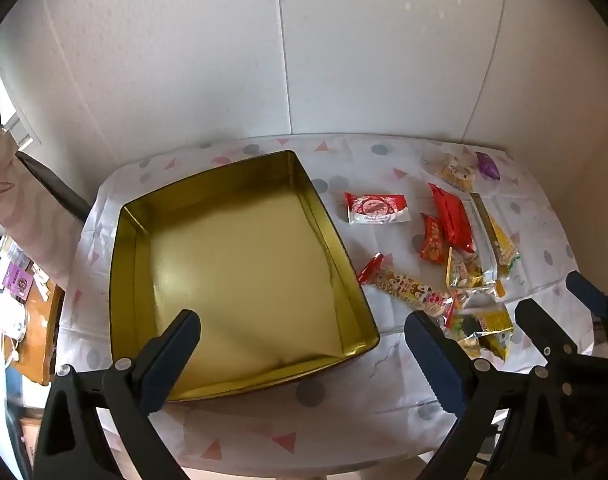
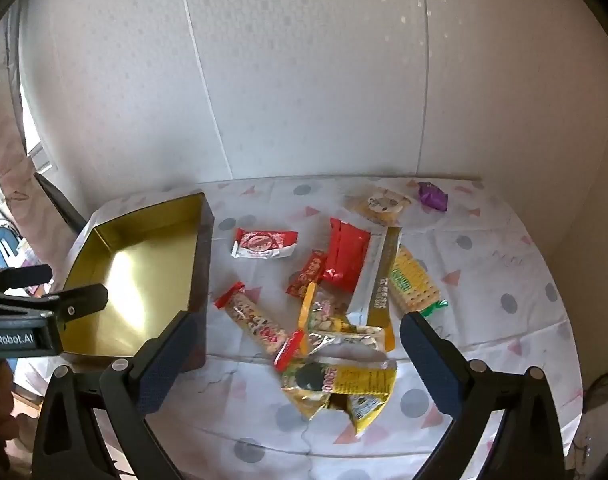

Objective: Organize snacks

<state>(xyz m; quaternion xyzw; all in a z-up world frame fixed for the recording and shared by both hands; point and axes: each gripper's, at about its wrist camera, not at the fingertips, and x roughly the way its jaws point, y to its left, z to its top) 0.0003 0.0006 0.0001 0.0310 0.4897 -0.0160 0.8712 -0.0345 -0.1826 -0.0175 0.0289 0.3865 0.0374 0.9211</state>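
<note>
An empty gold tin [image 1: 243,260] stands on the left of the table, seen in the right wrist view as the same tin [image 2: 143,264]. My left gripper [image 1: 304,328] hovers open over its near right corner, holding nothing. To the right of the tin lies a loose heap of snacks: a red-and-white packet [image 2: 263,242], a red packet [image 2: 346,258], a long bar with red ends [image 2: 255,320], a yellow packet [image 2: 344,384], a cracker pack [image 2: 414,284] and a purple candy [image 2: 432,196]. My right gripper [image 2: 299,320] hangs open above the heap, touching none of it.
A tablecloth [image 2: 484,272] with dots and triangles covers the small table, which sits against a white padded wall [image 2: 304,80]. Left of the table a cluttered wooden surface [image 1: 39,320] lies lower. Each gripper shows at the edge of the other's view.
</note>
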